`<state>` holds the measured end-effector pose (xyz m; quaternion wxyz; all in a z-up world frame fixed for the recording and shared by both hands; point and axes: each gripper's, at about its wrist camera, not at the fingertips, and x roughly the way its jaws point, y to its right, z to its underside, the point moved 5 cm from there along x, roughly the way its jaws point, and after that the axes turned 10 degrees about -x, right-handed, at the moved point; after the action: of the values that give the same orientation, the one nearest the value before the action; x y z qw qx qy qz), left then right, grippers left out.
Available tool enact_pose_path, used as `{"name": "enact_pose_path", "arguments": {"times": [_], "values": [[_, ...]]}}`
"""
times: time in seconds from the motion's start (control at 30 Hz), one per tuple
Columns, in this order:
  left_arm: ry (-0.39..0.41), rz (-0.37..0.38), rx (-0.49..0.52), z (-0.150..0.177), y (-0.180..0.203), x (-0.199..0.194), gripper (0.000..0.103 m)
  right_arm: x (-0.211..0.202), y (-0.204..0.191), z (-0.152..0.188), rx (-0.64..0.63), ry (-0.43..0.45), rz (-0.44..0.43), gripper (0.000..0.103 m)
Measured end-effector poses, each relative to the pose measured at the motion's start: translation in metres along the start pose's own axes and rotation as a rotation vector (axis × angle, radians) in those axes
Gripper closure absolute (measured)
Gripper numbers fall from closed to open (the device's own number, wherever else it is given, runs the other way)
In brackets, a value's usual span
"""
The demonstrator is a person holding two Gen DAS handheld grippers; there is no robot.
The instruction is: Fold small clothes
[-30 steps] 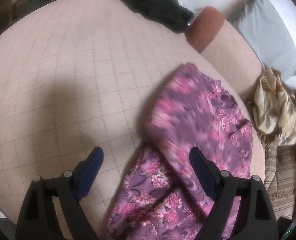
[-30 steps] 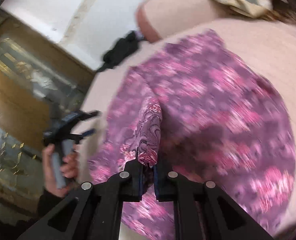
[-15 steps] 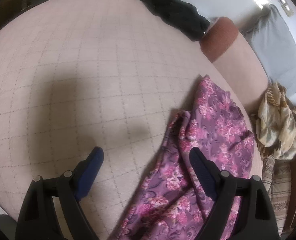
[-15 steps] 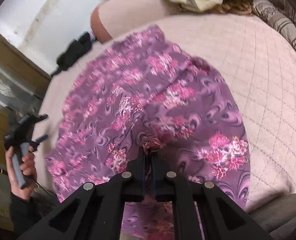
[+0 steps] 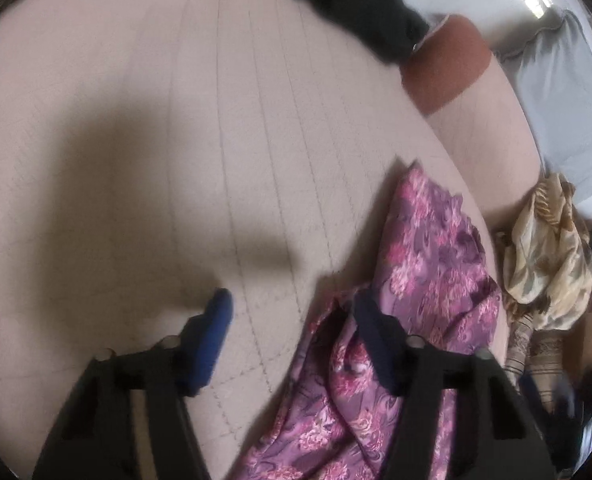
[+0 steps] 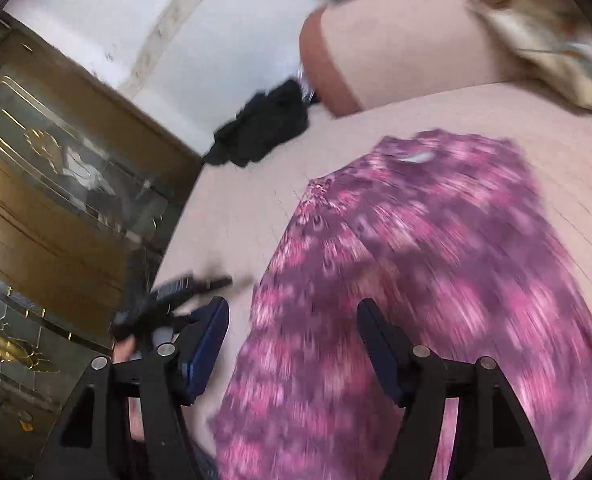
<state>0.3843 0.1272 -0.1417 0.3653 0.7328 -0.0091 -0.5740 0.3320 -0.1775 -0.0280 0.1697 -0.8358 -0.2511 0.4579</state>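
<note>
The purple floral garment (image 6: 435, 280) lies loose on the quilted pink mattress (image 5: 176, 140), bunched in long ridges toward the edge nearest the person and running up toward the bolster (image 5: 447, 68) at the head end. Nothing I would call a neat fold shows yet: from the left side the cloth is rumpled and doubled over itself unevenly, and from the right it is blurred, so its outline is hard to read. The right gripper (image 6: 292, 344) hangs over the cloth with its jaws wide apart, holding nothing. The left gripper (image 5: 292, 320) is also spread apart, one finger over bare mattress, the other in front of the rumpled edge; whether it touches the cloth I cannot tell. A black garment (image 5: 355, 4) lies at the far corner and a beige patterned cloth (image 5: 547, 252) is heaped beside the mattress, both unfolded. I'd judge the work barely begun: this piece needs flattening and folding, and the others wait.
</note>
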Motion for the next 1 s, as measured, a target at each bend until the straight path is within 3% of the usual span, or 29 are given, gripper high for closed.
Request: {"name": "enact_pose_path", "arguments": {"times": [0.1,0.2,0.3,0.37,0.43,0.57,0.7,0.77,0.8,0.83,0.87,1.0], "values": [[-0.021,0.04,0.002,0.006,0.005,0.004,0.044,0.067,0.019,-0.043,0.031,-0.081,-0.044,0.031],[-0.054,0.067,-0.008,0.003,0.011,0.013,0.044,0.127,0.044,-0.075,0.109,-0.114,-0.015,0.031],[-0.041,0.048,0.014,0.002,0.015,0.015,0.046,0.164,0.047,-0.087,0.122,-0.147,-0.043,0.042],[-0.022,0.03,0.031,0.001,0.016,0.015,0.054,0.179,0.044,-0.089,0.091,-0.173,-0.038,0.054],[-0.01,0.021,0.017,0.0,0.015,0.015,0.06,0.186,0.046,-0.088,0.078,-0.175,-0.005,0.062],[-0.015,0.055,-0.01,0.001,0.017,0.014,0.062,0.189,0.044,-0.085,0.099,-0.175,-0.039,0.077],[-0.042,0.09,-0.032,0.004,0.02,0.019,0.062,0.181,0.044,-0.088,0.091,-0.161,-0.035,0.078],[-0.04,0.041,0.018,0.008,0.028,0.024,0.063,0.189,0.046,-0.091,0.094,-0.17,-0.017,0.078],[-0.029,0.016,0.038,0.008,0.03,0.024,0.08,0.192,0.046,-0.089,0.089,-0.185,-0.007,0.078],[-0.03,0.017,0.031,0.007,0.03,0.026,0.093,0.194,0.044,-0.089,0.075,-0.196,0.003,0.085],[-0.05,0.035,0.005,0.006,0.027,0.027,0.095,0.195,0.043,-0.09,0.065,-0.196,0.011,0.099],[-0.026,0.115,-0.09,-0.002,0.014,0.008,0.096,0.173,0.042,-0.104,0.064,-0.124,0.01,0.1]]}}
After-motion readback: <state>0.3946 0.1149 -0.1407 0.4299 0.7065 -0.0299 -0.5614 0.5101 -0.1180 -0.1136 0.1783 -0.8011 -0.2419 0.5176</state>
